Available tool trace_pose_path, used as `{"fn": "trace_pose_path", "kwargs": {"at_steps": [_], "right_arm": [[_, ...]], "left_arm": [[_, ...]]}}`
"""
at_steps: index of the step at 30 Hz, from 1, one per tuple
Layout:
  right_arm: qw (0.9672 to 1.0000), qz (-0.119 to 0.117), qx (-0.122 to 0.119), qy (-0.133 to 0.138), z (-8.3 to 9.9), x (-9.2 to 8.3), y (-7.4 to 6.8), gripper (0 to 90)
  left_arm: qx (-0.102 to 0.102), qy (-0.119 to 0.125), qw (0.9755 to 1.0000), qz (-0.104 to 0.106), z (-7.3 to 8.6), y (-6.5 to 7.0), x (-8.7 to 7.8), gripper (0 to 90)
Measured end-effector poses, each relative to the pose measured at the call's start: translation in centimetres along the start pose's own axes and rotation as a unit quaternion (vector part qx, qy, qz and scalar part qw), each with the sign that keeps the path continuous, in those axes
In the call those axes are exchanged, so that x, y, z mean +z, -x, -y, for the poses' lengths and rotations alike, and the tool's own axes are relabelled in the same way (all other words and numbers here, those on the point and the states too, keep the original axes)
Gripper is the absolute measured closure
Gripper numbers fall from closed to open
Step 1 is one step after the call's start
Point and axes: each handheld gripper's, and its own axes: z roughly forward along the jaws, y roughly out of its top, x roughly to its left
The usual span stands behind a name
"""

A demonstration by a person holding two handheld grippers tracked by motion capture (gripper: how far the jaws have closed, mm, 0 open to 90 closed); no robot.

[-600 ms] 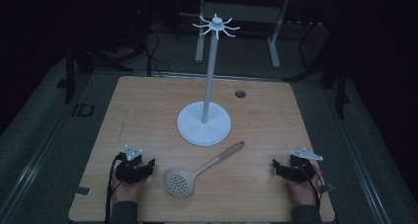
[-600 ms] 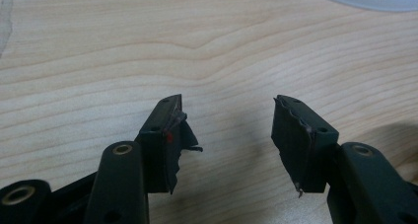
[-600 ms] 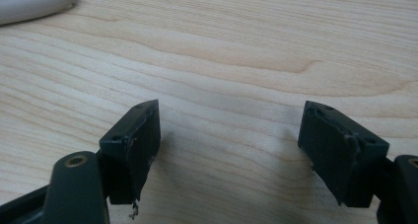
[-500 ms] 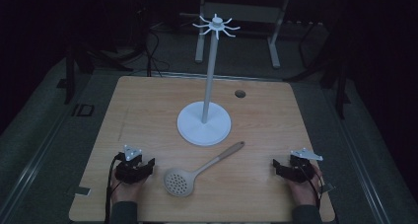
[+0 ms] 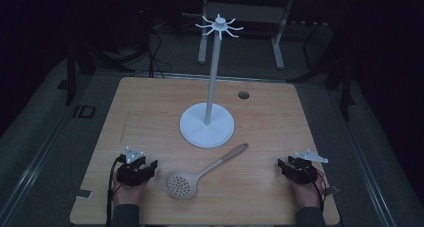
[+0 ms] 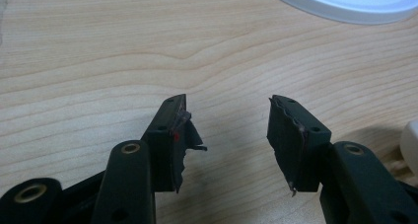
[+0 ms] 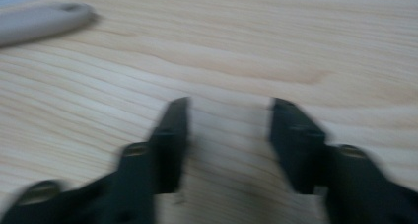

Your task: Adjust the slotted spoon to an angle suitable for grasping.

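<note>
While the skimmer [image 5: 181, 185] lies on the table [image 5: 150, 112] between them, both claws — left [image 5: 142, 169], right [image 5: 289, 167] — gape empty.

Dark hole [image 5: 243, 95] in tabletop [image 5: 150, 112]

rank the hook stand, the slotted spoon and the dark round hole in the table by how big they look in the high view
1. hook stand, largest
2. slotted spoon
3. dark round hole, smallest by far

The hole lies farther from the camera, but the gap is plain.
</note>
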Motion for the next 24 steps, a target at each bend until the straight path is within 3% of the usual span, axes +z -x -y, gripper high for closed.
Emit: {"fn": "trace_pose_path", "kwargs": {"at_steps": [8, 14, 19, 24], "right_arm": [[0.9982, -0.031, -0.051, 0.007, -2.7, 2.0, -3.0, 88.7], [0.9964, -0.053, -0.065, -0.001, -5.4, 4.5, -5.0, 89.8], [0.9952, -0.055, -0.081, -0.011, -7.3, 6.9, -6.3, 89.8], [0.9942, -0.063, -0.083, -0.028, -8.2, 8.6, -6.6, 89.9]], "left_arm": [[-0.002, 0.010, 0.9999, 0.005, -0.2, 0.0, -0.3, 50.1], [-0.001, 0.017, 0.9998, 0.011, -0.3, 0.0, -0.6, 50.1], [0.000, 0.020, 0.9997, 0.014, -0.4, -0.1, -0.8, 50.1], [-0.001, 0.022, 0.9996, 0.016, -0.4, -0.1, -1.0, 50.1]]}}
